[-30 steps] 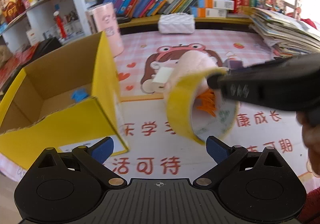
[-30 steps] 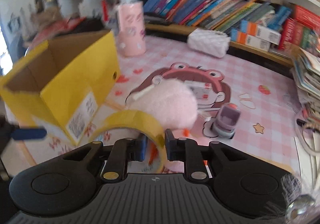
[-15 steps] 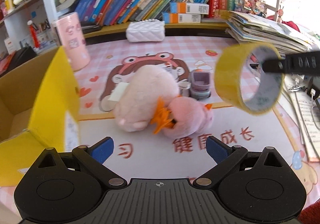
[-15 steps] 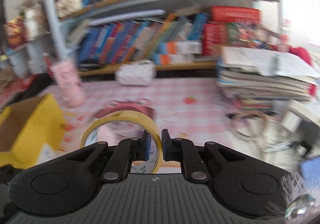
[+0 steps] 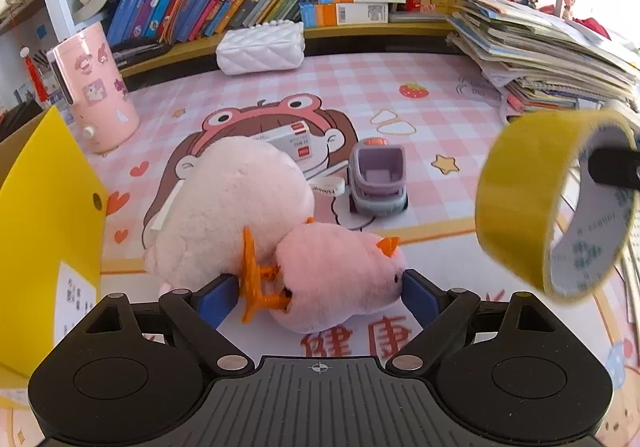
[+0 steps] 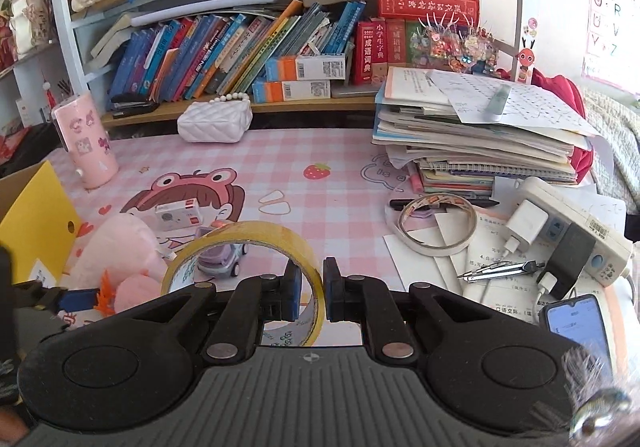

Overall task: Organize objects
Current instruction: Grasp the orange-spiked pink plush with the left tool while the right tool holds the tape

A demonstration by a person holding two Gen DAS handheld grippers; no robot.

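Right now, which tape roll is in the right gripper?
The yellow tape roll, clamped by the right gripper; the white tape roll lies flat on papers.

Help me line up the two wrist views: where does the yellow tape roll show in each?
Left wrist: yellow tape roll at far right, held off the mat.
Right wrist: bottom centre, pinched by the right gripper.
Shared landmark: white quilted purse below the bookshelf.

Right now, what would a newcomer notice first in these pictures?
Probably the yellow tape roll, pinched by its wall in the right gripper above the pink checked mat. Next, the pink plush toy lying between the open left gripper's fingers, beside the yellow box.
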